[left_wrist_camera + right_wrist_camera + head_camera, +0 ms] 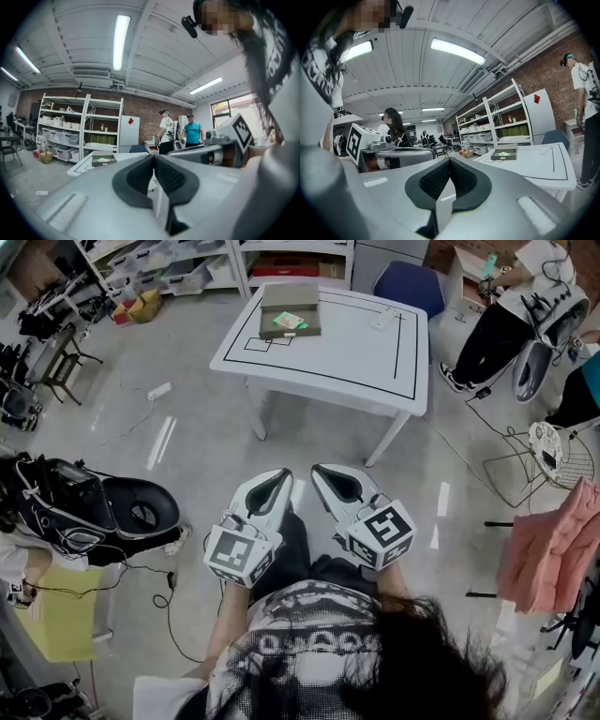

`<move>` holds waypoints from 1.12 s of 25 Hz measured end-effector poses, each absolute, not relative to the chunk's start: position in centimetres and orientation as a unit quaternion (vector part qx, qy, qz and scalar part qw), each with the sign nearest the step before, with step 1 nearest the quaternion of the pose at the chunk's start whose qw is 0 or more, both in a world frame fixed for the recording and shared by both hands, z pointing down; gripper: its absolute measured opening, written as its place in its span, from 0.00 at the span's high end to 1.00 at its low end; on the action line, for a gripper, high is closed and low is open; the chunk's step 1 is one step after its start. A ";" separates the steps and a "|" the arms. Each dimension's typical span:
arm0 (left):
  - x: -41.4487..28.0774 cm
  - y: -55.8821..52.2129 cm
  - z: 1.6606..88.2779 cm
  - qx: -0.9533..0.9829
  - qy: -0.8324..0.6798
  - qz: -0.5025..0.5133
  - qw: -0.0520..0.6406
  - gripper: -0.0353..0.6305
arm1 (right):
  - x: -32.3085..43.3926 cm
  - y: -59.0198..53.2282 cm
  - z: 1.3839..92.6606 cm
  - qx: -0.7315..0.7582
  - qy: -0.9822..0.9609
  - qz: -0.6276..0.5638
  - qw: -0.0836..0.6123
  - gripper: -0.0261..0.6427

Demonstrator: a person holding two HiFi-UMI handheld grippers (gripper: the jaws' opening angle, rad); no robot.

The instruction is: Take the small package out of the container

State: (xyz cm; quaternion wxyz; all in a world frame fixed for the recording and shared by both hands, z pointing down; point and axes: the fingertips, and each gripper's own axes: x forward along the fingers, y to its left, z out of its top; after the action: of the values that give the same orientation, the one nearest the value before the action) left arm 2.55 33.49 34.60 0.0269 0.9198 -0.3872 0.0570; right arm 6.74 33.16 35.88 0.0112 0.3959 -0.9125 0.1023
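While I hold both grippers side by side low in the head view, the white surface (356,348) stands well apart from them at twelve o'clock. The left gripper (279,476) has its jaws pressed together with nothing between them. The right gripper (324,471) is the same, its pads meeting and empty. Neither gripper touches the surface. The container (291,333), a shallow grey open box, sits toward the ten o'clock corner of the surface, beside black lines marked there. The small package (289,321), green, lies inside the container, toward its six o'clock wall as I see it from the head view. Off the two o'clock corner of the surface is a person (497,324) in dark trousers, and pink cloth (553,549) shows at three o'clock of the grippers.
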 end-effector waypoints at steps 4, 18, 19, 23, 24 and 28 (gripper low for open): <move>2.1 29.4 34.9 0.922 -0.382 0.052 0.031 0.95 | 6.6 29.7 36.5 0.403 -0.909 0.106 0.021 0.96; -4.5 12.3 35.0 0.931 -0.358 0.051 0.048 0.95 | 0.9 12.3 37.1 0.427 -0.895 0.117 0.046 0.96; -5.2 11.3 34.9 0.931 -0.357 0.050 0.047 0.95 | 0.3 11.3 37.0 0.429 -0.894 0.117 0.046 0.96; -7.8 8.0 35.0 0.933 -0.354 0.048 0.047 0.95 | -1.8 7.7 37.1 0.437 -0.890 0.118 0.046 0.96; -8.4 7.1 35.1 0.933 -0.352 0.049 0.048 0.95 | -2.3 6.8 37.2 0.439 -0.889 0.120 0.047 0.96; -10.8 4.0 35.5 0.936 -0.344 0.051 0.053 0.95 | -4.3 3.6 37.3 0.448 -0.884 0.122 0.049 0.96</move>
State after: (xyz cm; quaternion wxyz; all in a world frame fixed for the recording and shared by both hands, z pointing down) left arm -10.76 3.99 35.52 0.0528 0.9360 -0.3443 0.0511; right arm -4.29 3.64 37.30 0.0492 0.4480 -0.8844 0.1215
